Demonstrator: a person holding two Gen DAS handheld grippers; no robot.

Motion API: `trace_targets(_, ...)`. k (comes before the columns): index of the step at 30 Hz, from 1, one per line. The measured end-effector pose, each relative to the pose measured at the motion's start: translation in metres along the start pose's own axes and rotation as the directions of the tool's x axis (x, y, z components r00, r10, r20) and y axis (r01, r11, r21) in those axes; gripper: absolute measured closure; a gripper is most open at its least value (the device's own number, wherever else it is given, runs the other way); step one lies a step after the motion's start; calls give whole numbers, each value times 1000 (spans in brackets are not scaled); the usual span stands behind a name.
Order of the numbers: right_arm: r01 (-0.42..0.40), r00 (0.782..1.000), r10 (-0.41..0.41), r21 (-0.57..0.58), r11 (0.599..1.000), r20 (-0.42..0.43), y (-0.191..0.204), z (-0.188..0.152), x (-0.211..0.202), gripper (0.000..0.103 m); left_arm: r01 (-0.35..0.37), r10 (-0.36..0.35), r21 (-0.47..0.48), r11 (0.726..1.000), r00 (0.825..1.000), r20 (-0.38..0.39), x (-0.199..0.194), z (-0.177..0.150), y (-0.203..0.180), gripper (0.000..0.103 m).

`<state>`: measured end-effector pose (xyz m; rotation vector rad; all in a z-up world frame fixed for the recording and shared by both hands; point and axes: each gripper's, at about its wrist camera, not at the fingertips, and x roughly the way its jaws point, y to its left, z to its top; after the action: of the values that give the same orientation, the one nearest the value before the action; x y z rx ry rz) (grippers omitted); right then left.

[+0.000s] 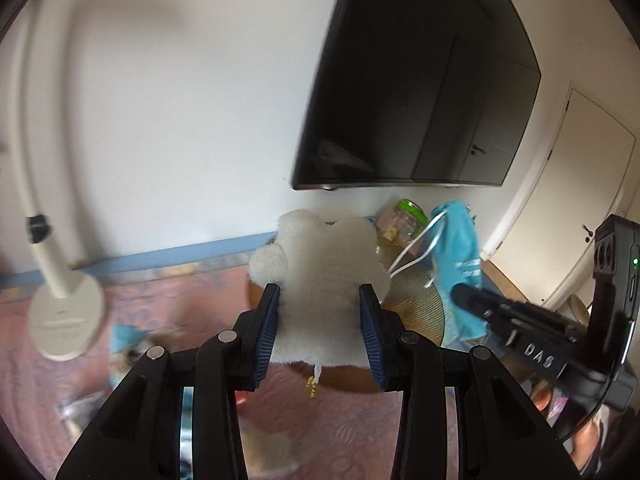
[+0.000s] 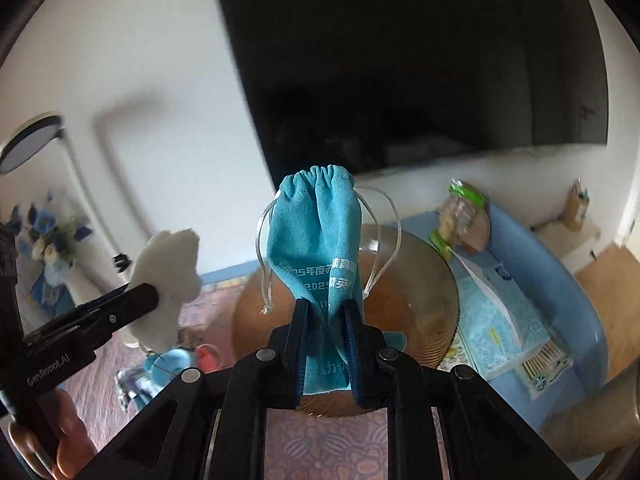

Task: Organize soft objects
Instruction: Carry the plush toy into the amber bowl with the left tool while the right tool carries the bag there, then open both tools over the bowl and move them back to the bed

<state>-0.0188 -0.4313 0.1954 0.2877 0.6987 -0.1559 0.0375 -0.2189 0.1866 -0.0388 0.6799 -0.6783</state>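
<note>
My left gripper (image 1: 319,294) is shut on a white plush toy (image 1: 324,276) and holds it in the air above the pink table cover; the toy also shows at the left of the right wrist view (image 2: 168,268). My right gripper (image 2: 326,306) is shut on a teal drawstring pouch (image 2: 316,248) with white cords, held upright over a round brown glass bowl (image 2: 424,280). The pouch also shows in the left wrist view (image 1: 460,256), just right of the plush toy, with the bowl (image 1: 416,304) below it.
A dark TV (image 1: 420,80) hangs on the wall. A white desk lamp (image 1: 64,312) stands at left. A green-lidded jar (image 1: 404,220) and a blue tray (image 2: 560,292) with tissue packs sit at right. Small toys (image 2: 168,364) lie on the table cover.
</note>
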Motion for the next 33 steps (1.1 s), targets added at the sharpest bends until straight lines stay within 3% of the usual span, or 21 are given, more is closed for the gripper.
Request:
trace_targets(3,13,998,-11,38,999,-55,-15,1,23,86,22,-23,-11,1000,999,-41,37,2,-10,63)
trace_targets(5,2,996,3,47,999,-93,-20,3,37,81,0,-1,-15,1000,998,-69,56,0,-11,60)
trace_targets(7,-1,992,7,43,999,-130,-25,2,47,65,-18,17,-9,1000,997,-77,66,-1,-12,57)
trace_targets(9,15,990,-9,38,999,-139,-28,0,49,48,-4,4,5,1000,997,-81,68,-1,-14,42)
trace_targets(12,19,993,-15,35,999,-113,-32,-2,38,47,-26,27,20,999,999,-47,59,-3,-11,39)
trace_targets(18,-12,999,15,46,999,-51,-30,-8,-6,46,-64,64,17,998,998,19,-10,-5,9,39)
trace_targets(24,-132,991,132,-12,991,-8,18,-26,-50,44,-147,147,-15,989,983,109,-112,-8,39,39)
trace_targets(27,-195,981,196,-64,979,-3,50,-39,-63,44,-245,251,-55,968,959,135,-169,-8,58,39)
trace_targets(30,-244,970,243,-106,964,-22,80,-55,-64,44,-284,299,-105,953,938,178,-227,-13,81,39)
trace_targets(33,-274,961,267,-133,952,-68,105,-77,-53,44,-371,393,-147,917,902,177,-261,-25,100,39)
